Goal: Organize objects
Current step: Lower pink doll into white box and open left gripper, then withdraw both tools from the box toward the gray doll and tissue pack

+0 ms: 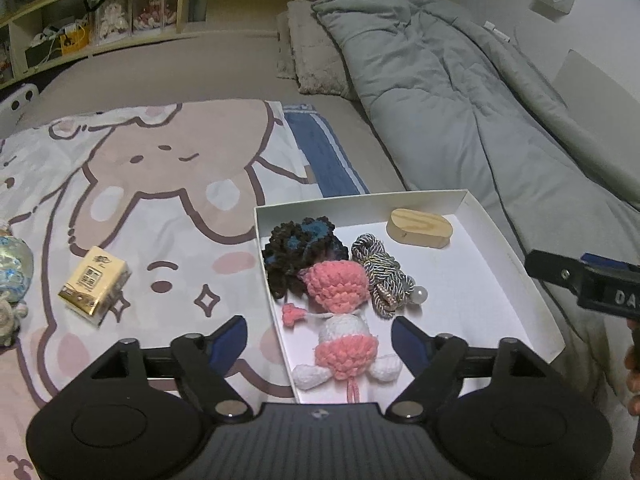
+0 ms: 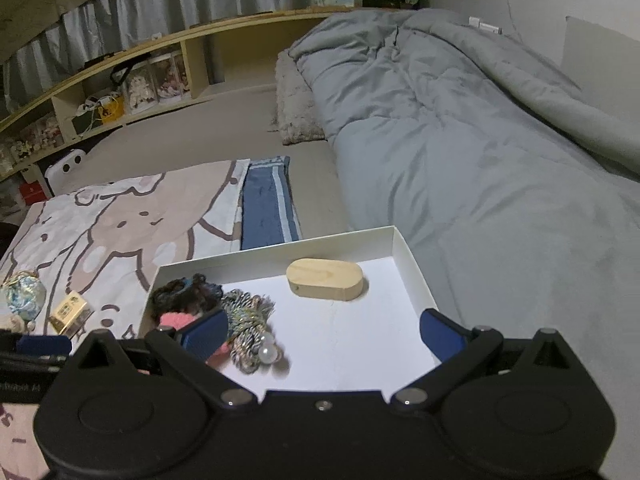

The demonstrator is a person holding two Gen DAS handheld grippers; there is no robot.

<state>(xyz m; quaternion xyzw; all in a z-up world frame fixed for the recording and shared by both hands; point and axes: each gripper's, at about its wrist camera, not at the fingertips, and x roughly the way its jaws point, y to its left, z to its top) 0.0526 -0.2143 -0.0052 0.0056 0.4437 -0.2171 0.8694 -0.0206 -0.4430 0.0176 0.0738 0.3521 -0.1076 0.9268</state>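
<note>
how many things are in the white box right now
4: dark yarn bundle far left, pink crochet doll nearest, twisted cord mid, wooden oval at the back. Smaller items underneath may be hidden.

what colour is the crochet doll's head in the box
Pink, on the crochet doll; clearest in the left wrist view.

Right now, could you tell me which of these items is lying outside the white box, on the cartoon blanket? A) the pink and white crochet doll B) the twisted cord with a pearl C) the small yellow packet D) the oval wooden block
C: the small yellow packet lies on the cartoon blanket, left of the white box, which holds the other three.
</note>
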